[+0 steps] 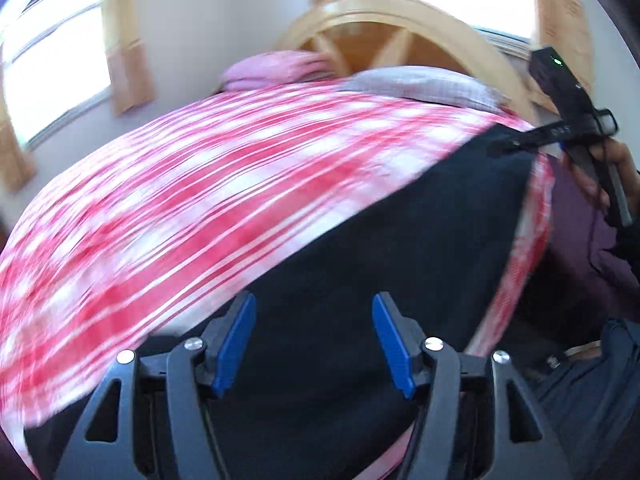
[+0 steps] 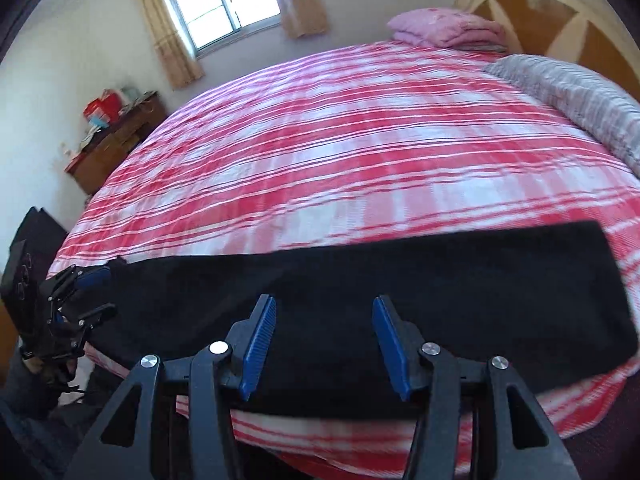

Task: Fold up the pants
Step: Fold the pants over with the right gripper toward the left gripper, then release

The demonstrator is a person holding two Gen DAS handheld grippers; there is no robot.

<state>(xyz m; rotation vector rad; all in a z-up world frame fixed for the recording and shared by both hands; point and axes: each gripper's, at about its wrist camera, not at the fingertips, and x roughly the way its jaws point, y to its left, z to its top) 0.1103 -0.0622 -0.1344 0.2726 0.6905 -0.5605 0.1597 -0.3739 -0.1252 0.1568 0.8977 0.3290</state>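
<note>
I see the black pants (image 2: 360, 296) lying flat as a long strip along the near edge of the red-checked bed (image 2: 360, 152). My right gripper (image 2: 324, 340) hovers above them, blue pads spread, nothing pinched. My left gripper (image 1: 314, 344) is spread too, over the pants' left end.
</note>
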